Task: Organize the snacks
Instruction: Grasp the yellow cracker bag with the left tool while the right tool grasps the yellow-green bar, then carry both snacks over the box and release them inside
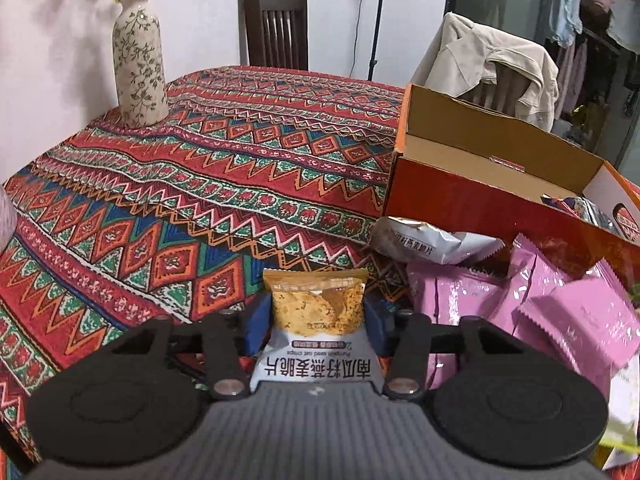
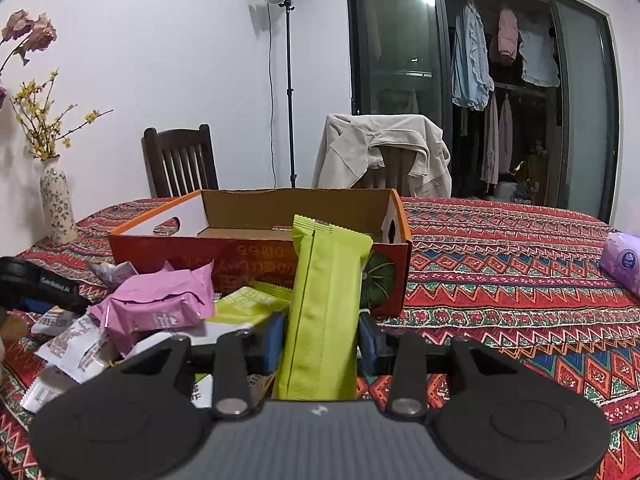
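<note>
Left hand-held gripper clenched on an oat crisp packet, pinched at both side edges, low over the counter beside the pink packets. Right hand-held gripper clamped on a green bar packet, held upright before the open cardboard box. Both probably light, slick foil, crinkly and soft; crisps inside likely brittle, so best gripped gently at the sealed edges, not across the belly
</note>
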Tool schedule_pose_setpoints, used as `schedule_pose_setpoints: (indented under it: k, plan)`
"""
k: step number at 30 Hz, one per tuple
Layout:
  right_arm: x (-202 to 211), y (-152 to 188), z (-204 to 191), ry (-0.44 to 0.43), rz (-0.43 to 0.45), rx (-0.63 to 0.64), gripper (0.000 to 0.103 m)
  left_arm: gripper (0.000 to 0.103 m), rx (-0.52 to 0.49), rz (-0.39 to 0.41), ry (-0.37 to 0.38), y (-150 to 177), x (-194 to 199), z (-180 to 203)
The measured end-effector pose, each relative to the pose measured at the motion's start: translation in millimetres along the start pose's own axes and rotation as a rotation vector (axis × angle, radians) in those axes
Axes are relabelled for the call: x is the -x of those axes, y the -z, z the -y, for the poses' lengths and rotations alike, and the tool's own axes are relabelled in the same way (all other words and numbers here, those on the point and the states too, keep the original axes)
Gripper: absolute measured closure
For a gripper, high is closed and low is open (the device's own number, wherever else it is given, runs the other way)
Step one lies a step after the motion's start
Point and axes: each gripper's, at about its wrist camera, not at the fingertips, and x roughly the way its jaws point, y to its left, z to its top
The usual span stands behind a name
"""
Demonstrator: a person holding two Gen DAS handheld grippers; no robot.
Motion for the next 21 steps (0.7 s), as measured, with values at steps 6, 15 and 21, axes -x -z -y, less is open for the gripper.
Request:
schedule_pose_setpoints:
  k: [6,15,21]
  plan:
    - [-0.4,0.2,-0.2,0.001,0.002,0.001,0.065,0.056,0.0,0.037,0.021,7.4,10.7,-10.0]
    - [2.6,-1.6,-4.1,0.007,0.024,0.021,0.065,0.056,-0.018,0.167,0.106,6.3,48.0,-11.0]
    - [13.0,-14.8,-8.9,0.0,0.047,0.035,0.065,0.056,-0.046,0.238,0.172,-4.5,69.5,3.9]
